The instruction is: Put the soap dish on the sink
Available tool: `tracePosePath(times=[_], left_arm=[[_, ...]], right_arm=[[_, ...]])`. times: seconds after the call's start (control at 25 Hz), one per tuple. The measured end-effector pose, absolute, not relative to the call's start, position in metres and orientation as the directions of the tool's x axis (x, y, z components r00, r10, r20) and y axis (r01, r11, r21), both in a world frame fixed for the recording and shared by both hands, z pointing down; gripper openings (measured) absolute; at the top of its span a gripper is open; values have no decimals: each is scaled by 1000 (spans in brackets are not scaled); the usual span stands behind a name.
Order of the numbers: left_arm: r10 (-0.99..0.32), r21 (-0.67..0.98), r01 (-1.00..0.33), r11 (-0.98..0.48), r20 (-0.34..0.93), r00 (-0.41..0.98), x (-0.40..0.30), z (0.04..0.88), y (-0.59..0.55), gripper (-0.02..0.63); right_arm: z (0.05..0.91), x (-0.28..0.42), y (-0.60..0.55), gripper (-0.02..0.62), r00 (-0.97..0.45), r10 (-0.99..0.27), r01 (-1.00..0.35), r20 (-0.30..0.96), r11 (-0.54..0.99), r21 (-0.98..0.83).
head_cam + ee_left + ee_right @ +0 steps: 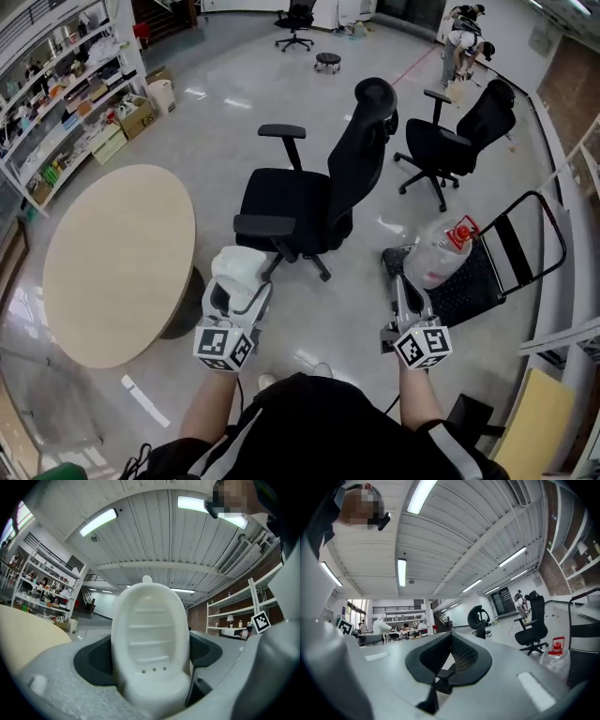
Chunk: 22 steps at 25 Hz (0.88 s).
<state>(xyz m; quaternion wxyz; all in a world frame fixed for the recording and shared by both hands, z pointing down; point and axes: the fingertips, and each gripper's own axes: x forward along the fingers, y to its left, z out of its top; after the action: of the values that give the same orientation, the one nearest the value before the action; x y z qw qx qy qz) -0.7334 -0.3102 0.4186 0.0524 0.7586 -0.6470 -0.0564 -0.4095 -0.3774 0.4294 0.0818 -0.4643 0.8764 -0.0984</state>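
Observation:
The white soap dish (239,267) stands upright between the jaws of my left gripper (234,292), which is shut on it. In the left gripper view the soap dish (150,639) fills the middle, ribbed with three small holes, and the left gripper (150,657) clamps its lower end between dark pads (93,660). My right gripper (405,298) is held up at the right, and in its own view the right gripper (451,638) is shut with nothing in it. Both grippers point upward, above the floor. No sink is in view.
A round beige table (112,262) is at the left. Two black office chairs (319,187) (459,131) stand ahead. A black cart (473,281) carrying a clear plastic bottle (441,248) is at the right. Shelves (66,84) line the far left; people (464,42) stand far off.

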Motion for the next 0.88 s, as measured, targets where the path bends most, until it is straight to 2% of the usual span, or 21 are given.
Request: tracePosePath(times=[0.36, 0.6, 0.88], left_arm=[[-928, 158, -915, -371, -53, 368, -639, 409, -344, 453], [-869, 168, -853, -494, -59, 492, -596, 407, -347, 453], [-795, 170, -778, -605, -72, 602, -565, 408, -336, 453]], right_arm=[[425, -309, -336, 5, -355, -932, -899, -67, 360, -249], [422, -277, -300, 5, -236, -968, -933, -82, 250, -258], [437, -257, -253, 5, -128, -991, -954, -40, 134, -267]])
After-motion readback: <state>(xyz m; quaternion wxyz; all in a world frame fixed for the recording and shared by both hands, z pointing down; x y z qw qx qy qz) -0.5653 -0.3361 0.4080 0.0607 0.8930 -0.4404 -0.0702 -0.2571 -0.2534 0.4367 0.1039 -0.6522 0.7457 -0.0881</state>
